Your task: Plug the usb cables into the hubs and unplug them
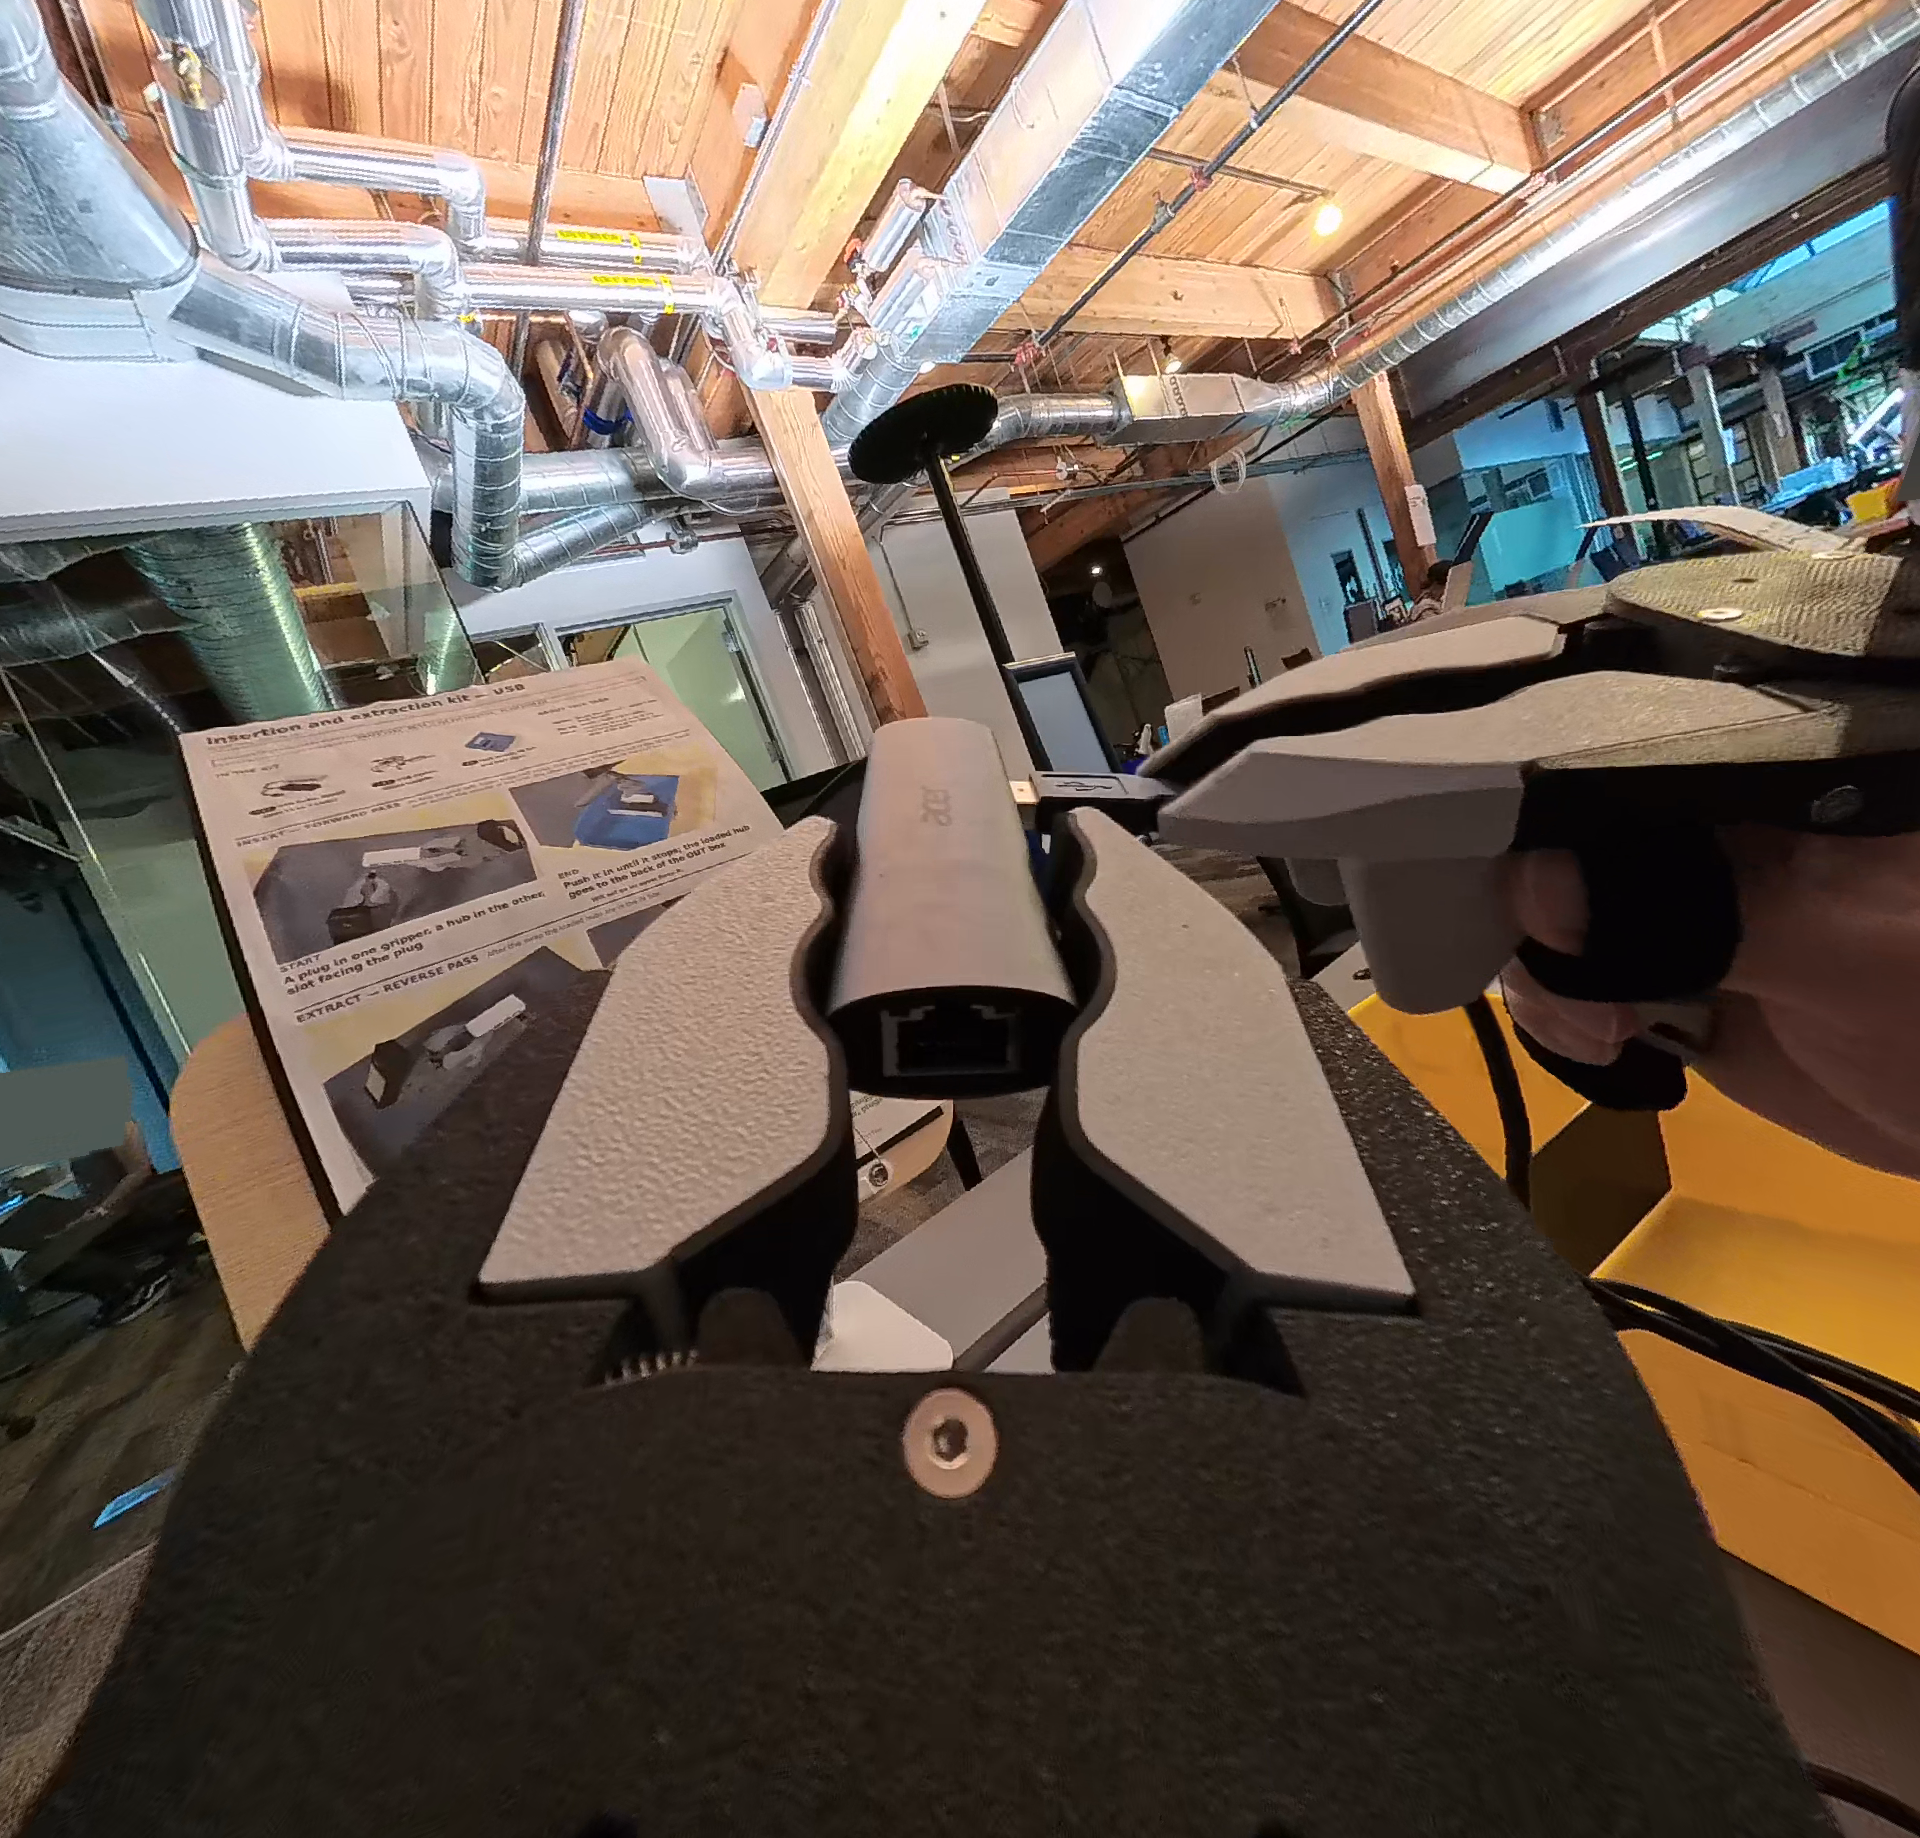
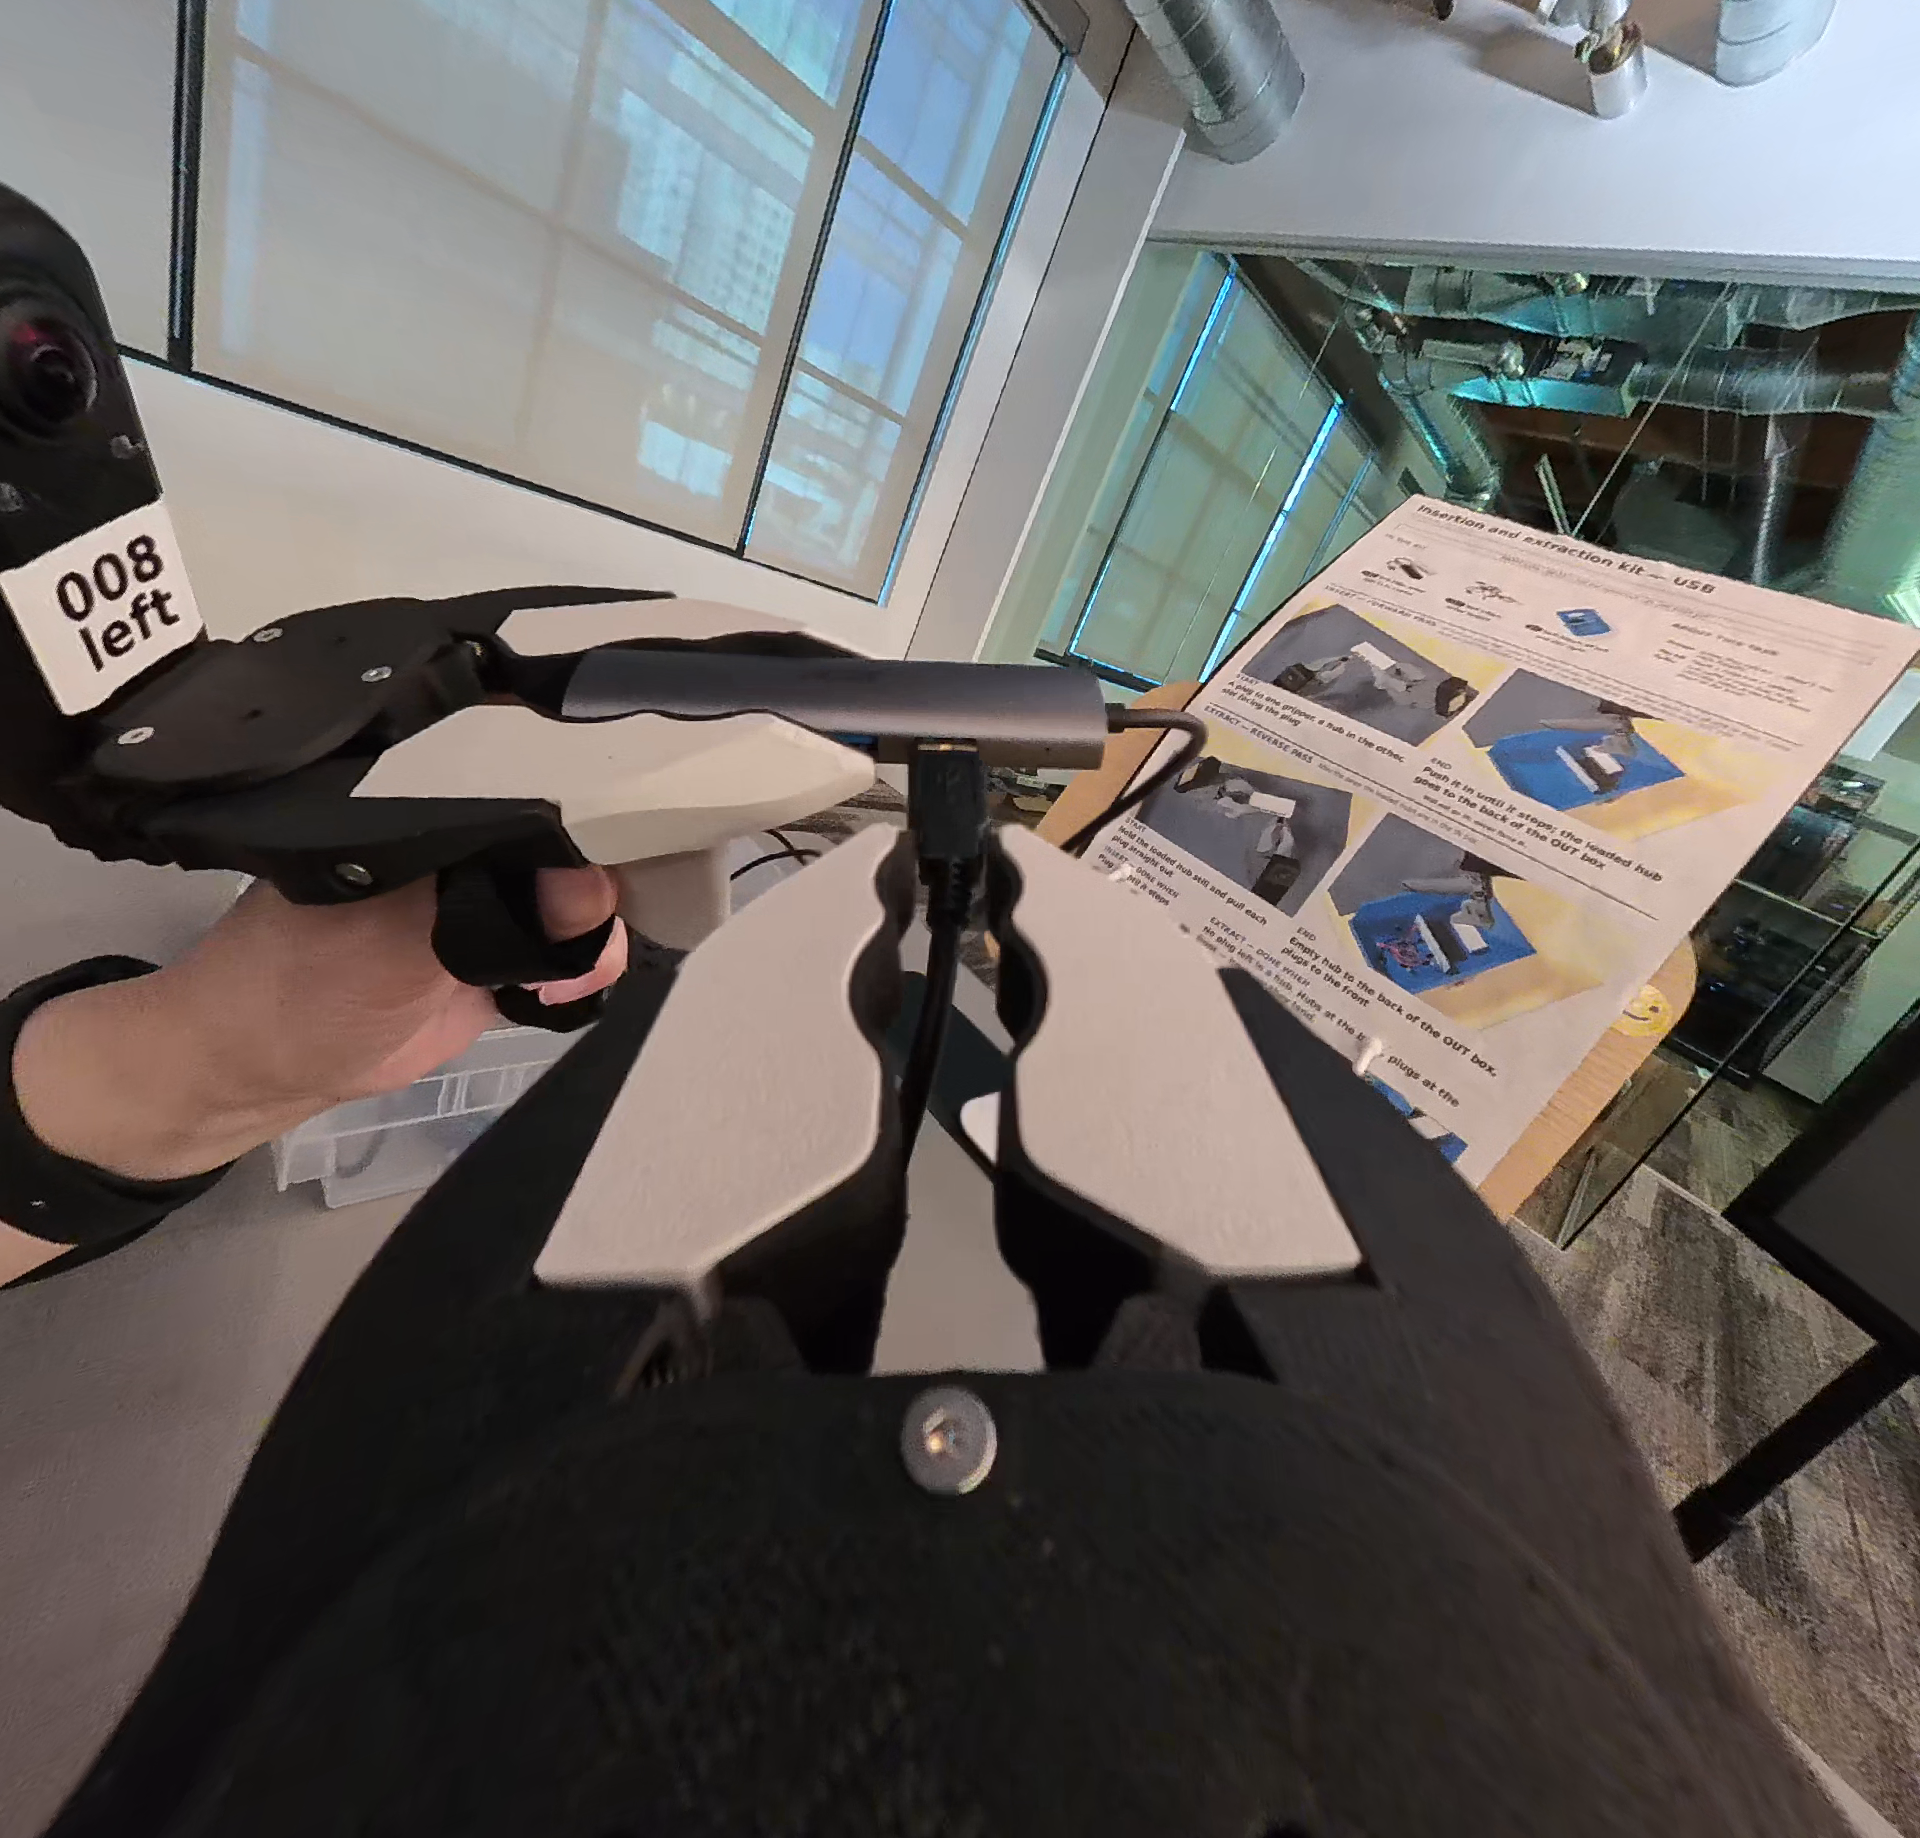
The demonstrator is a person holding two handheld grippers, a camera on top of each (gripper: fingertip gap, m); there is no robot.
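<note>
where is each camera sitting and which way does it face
Left wrist view: sits behind the left tool, tilted up toward the ceiling; its fingers clamp the grey oblong metal usb hub; the right tool and hand enter at right.
Right wrist view: sits behind the right tool, facing the hub's side; it grips the black usb plug.
Shared: hub, plug, printed instruction sheet.

grey hub (image 1: 951,889) held aloft, black usb plug (image 2: 943,801) meeting its side.

wood-beam ceiling (image 1: 1382,84), silver ducts (image 1: 343,354), big windows (image 2: 582,230), grey carpet (image 2: 1714,1476).
</note>
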